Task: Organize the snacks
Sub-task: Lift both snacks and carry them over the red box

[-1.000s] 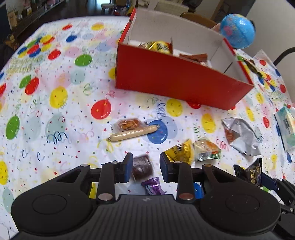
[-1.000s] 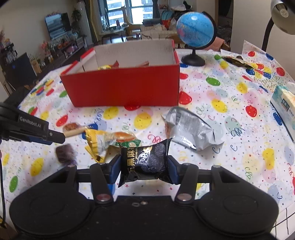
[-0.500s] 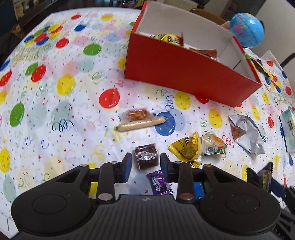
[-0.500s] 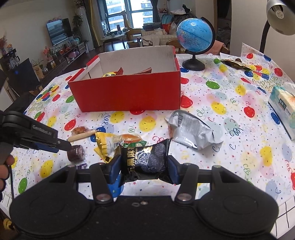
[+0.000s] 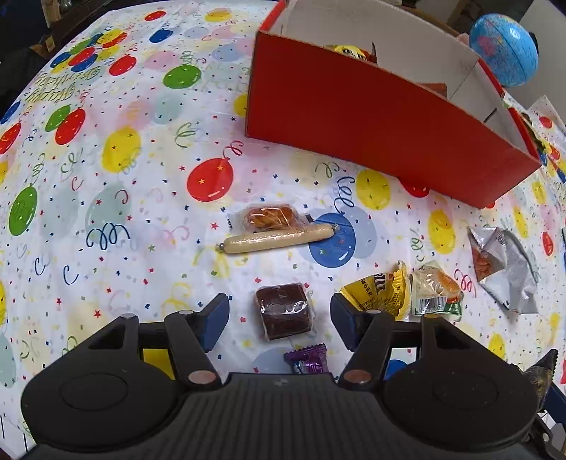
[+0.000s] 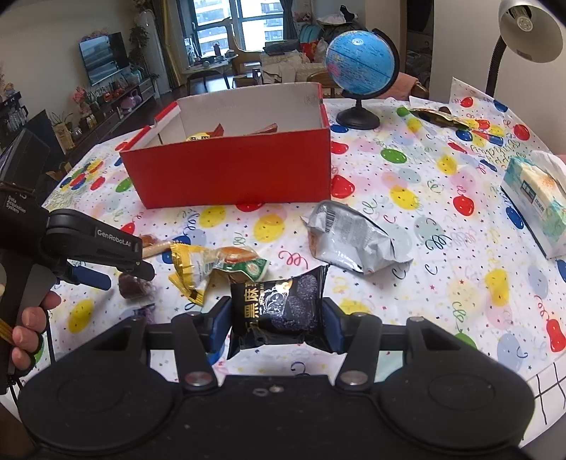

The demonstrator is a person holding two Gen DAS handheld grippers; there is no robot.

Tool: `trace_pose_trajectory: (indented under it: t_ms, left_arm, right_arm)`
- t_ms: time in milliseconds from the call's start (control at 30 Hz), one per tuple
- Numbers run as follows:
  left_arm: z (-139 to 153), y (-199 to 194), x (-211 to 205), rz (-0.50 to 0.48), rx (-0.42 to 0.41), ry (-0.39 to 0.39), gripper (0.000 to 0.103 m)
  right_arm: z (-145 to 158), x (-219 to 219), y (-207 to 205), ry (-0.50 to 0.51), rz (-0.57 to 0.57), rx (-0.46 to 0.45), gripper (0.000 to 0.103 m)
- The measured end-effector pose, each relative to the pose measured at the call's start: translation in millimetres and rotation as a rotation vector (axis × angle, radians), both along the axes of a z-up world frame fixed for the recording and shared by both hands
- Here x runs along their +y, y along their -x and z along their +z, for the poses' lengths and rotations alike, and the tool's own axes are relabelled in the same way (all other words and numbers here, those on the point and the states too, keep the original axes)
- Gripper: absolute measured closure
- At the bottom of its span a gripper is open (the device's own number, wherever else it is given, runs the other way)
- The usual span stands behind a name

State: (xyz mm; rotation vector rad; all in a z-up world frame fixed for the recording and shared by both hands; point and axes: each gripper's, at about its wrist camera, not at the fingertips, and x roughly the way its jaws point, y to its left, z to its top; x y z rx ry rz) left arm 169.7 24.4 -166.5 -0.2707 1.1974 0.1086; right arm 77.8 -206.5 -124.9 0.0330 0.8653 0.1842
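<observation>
A red box [image 5: 382,116] [image 6: 233,170] with several snacks inside stands on the balloon tablecloth. My left gripper [image 5: 279,320] is open, its fingers either side of a brown wrapped cake [image 5: 284,310] on the table. My right gripper [image 6: 276,318] is shut on a black snack packet [image 6: 277,308], held above the table. Loose on the table lie a sausage stick [image 5: 279,239], a small pastry packet [image 5: 270,216], a yellow packet [image 5: 382,293] [image 6: 192,265], a green-edged packet [image 5: 437,293] [image 6: 240,262], a silver bag [image 5: 506,265] [image 6: 353,240] and a purple candy [image 5: 307,359].
A blue globe [image 6: 359,70] stands behind the box at the right. A tissue pack [image 6: 537,201] lies at the far right, near a desk lamp [image 6: 530,32]. More wrappers [image 6: 438,116] lie at the back right. The left gripper [image 6: 88,244] shows in the right wrist view.
My left gripper has opened wide and moved forward, so the brown cake now lies between its fingers. My right gripper has risen a little with the black packet still held.
</observation>
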Motion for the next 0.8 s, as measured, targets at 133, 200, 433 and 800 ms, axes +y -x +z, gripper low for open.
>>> trace_pose_trajectory:
  t_ms: [133,200,433,800]
  left_arm:
    - [-4,-3,-3,-0.014,0.013,-0.009,0.057]
    - [-6,-3,-3,-0.025,0.012,-0.014,0.065]
    - [-5,2,0,-0.03,-0.004,-0.013,0.07]
    - [29,24,10,-0.047,-0.074,0.002,0.07]
  right_arm:
    - [-3,1,-1,0.008,-0.002,0.011,0.051]
    - [-4,2,-1,0.011,-0.001,0.014,0.051]
    - [-6,4,-2,0.011,-0.002,0.024,0.051]
    - [8,3,-7,-0.014,-0.012,-0.011,0.051]
